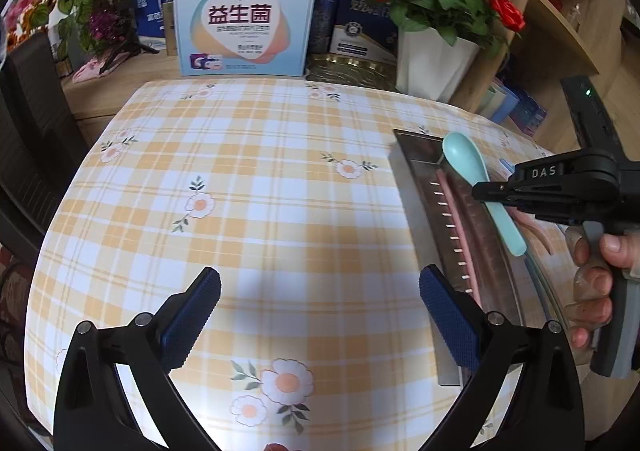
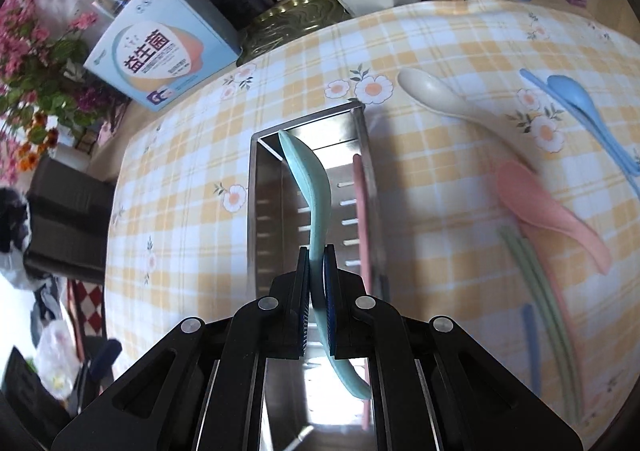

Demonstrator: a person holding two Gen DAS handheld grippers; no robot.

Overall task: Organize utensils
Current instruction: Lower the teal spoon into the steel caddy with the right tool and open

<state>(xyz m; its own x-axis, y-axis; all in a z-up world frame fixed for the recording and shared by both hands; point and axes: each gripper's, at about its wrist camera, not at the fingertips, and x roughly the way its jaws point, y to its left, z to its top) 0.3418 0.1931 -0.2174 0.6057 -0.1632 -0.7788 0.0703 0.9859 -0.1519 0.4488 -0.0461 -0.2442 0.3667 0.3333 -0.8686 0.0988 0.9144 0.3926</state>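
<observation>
Above the steel tray (image 2: 256, 187), the right gripper (image 2: 316, 283) clamps the teal spoon (image 2: 310, 187) mid-handle, its length running along the tray; left gripper (image 1: 320, 315) fingers gape, idle.

1. The pale blue box (image 1: 246, 21) standing behind the table bears the large dark red characters "益生菌"; the smaller print beneath them is too small to read.
2. The right gripper (image 1: 480, 193) carries the white letters "DAS" on its black body.
3. The same box (image 2: 160, 51) shows "益生菌" again in the right wrist view, tilted.
</observation>
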